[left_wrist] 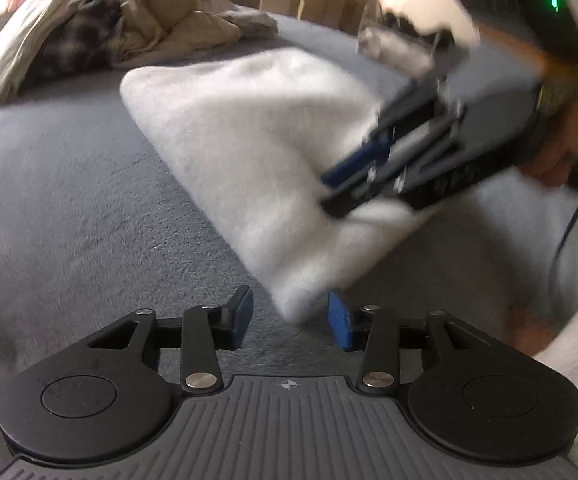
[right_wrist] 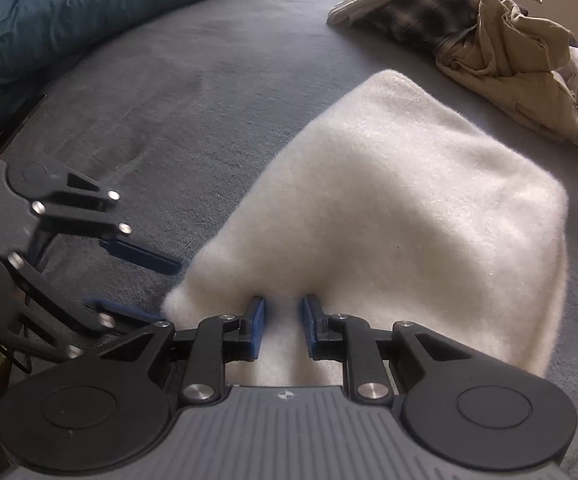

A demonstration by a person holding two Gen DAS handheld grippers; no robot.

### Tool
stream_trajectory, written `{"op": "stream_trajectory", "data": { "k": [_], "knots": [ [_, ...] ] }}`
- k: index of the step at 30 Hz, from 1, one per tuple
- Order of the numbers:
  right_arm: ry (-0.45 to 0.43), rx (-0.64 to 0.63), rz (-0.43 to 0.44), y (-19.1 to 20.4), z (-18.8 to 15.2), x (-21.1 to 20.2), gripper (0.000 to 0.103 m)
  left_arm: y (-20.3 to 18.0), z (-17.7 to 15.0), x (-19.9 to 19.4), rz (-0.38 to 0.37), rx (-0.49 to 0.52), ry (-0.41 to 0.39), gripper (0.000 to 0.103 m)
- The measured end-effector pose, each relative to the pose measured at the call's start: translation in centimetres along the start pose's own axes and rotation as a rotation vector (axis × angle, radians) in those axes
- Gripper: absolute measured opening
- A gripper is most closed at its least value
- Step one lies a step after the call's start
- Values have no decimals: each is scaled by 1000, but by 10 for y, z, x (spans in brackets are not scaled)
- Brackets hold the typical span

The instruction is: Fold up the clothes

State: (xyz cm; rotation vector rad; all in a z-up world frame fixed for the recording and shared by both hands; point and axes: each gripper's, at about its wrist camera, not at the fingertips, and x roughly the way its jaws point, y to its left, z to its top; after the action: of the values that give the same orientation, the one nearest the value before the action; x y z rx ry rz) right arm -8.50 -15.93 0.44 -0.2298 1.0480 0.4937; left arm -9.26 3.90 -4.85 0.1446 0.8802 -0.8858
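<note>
Nearest us, our right gripper (right_wrist: pixel 281 330) pinches a ridge of the folded white fleece garment (right_wrist: pixel 409 216), while our left gripper (left_wrist: pixel 291 320) stands spread at the garment's near corner, which pokes between the pads without being pressed. To finish this fold well, we judge we should set the held edge down square on the layer beneath and smooth outward before letting go, or the fluffy cloth may spring back. No containers in view; farther off on the grey bed cover (right_wrist: pixel 177 92) lies a pile of unfolded clothes (right_wrist: pixel 489 32), well apart.
</note>
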Motion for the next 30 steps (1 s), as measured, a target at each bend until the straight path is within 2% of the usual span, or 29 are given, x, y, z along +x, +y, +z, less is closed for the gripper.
{"op": "stream_trajectory", "data": {
  "k": [2,4,6,7,12,16,19,20,22,25,30],
  "knots": [
    [-1,5,-5,0,-1,-1,21,7,5,-5,-13,-79,-35,54],
    [3,0,-17,4,-1,-1,21,12,10,-5,-13,-139,-58,54],
    [9,-14,-30,8,0,0,21,12,15,8,32,-145,-40,54],
    [12,-24,-35,10,1,0,21,12,17,14,52,-149,-31,58],
    [43,-22,-30,10,15,-14,21,13,16,16,62,-173,-24,60],
    [-38,6,-9,16,31,-27,21,16,18,18,62,-185,-13,60],
    [-6,28,15,6,14,10,21,15,18,22,88,-166,19,56],
    [-9,45,39,-1,12,12,21,17,17,25,93,-171,35,57],
    [-11,78,90,-13,13,13,21,21,17,23,69,-211,15,57],
    [27,22,49,-2,27,6,21,19,17,21,73,-199,1,59],
    [-61,-29,18,12,45,-5,22,21,18,18,57,-199,-7,58]
  ]
}}
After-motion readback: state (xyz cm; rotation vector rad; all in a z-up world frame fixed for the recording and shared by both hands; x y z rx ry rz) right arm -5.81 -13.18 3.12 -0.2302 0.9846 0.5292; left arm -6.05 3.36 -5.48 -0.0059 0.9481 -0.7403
